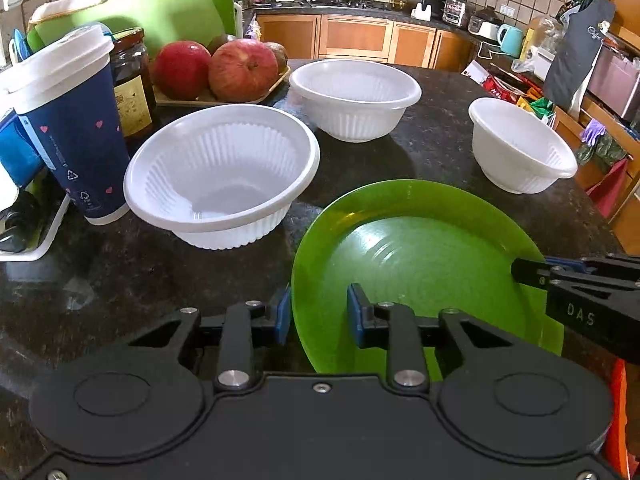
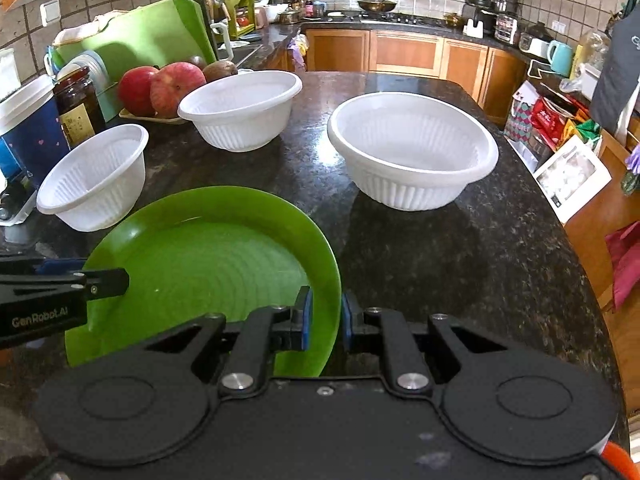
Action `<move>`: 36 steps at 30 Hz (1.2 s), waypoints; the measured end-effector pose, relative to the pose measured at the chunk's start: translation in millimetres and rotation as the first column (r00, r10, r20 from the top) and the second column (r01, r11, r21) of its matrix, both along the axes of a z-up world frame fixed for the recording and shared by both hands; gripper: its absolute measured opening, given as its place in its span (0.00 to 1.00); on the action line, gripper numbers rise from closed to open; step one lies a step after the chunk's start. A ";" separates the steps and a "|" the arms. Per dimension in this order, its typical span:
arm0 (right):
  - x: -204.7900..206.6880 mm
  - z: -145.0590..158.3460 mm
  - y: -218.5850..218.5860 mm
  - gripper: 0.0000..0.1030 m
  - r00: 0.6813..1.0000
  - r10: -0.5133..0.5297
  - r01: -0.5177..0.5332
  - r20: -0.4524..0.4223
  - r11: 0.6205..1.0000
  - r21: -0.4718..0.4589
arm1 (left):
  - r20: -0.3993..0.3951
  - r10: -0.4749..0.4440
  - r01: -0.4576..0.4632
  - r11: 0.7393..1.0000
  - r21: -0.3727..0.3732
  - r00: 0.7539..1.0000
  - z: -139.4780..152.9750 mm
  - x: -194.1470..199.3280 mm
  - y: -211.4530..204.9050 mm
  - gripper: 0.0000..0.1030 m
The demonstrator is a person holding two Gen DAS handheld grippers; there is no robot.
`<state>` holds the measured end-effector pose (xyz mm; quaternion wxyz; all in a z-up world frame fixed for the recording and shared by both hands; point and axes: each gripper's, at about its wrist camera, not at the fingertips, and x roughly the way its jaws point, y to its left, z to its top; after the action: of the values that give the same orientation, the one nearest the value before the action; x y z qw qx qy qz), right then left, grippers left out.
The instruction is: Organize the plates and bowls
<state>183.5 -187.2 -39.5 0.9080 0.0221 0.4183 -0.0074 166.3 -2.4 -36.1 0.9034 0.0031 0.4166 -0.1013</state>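
A green plate [image 1: 420, 264] [image 2: 208, 256] lies near the front of the dark counter, between both grippers. My left gripper [image 1: 319, 314] [image 2: 116, 278] straddles its left rim with room still showing between the pads, so it stands open. My right gripper [image 2: 325, 320] [image 1: 520, 272] is shut on the right rim. Three white ribbed bowls stand beyond the plate. The left one [image 1: 220, 184] [image 2: 96, 176] is tilted and looks like two nested. Another [image 1: 354, 96] [image 2: 240, 108] sits farther back, and the third [image 1: 520, 148] [image 2: 412, 148] is at the right.
At the left stand a blue paper cup [image 1: 68, 128], a dark jar [image 1: 132, 80], a tray of apples [image 1: 240, 68] and a green cutting board [image 1: 152, 12]. The counter [image 2: 460, 260] curves off at the right, with boxes [image 2: 568, 176] beyond its edge.
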 end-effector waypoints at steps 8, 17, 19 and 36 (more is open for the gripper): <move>-23.3 15.0 17.5 0.16 0.999 -0.028 0.028 0.032 1.000 0.002 | 0.041 -0.020 0.021 1.000 -0.016 0.999 15.3 -16.9 16.9 0.36; -65.1 33.2 47.7 0.16 0.992 -0.076 0.077 0.098 0.997 -0.016 | 0.078 -0.064 0.066 0.998 -0.014 0.995 26.0 -42.6 41.1 0.36; -75.3 34.9 52.5 0.16 0.990 -0.089 0.091 0.105 0.996 -0.014 | 0.079 -0.077 0.079 0.997 -0.018 0.994 27.8 -48.2 45.3 0.36; -167.3 55.8 6.5 0.16 0.957 -0.218 0.218 0.192 0.976 0.021 | 0.133 -0.193 0.197 0.980 -0.016 0.972 46.5 -101.1 -6.7 0.36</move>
<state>16.2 -180.6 16.3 0.9379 0.0688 0.3233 -0.1055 65.2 -9.0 10.4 0.9143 0.0375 0.3529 -0.1951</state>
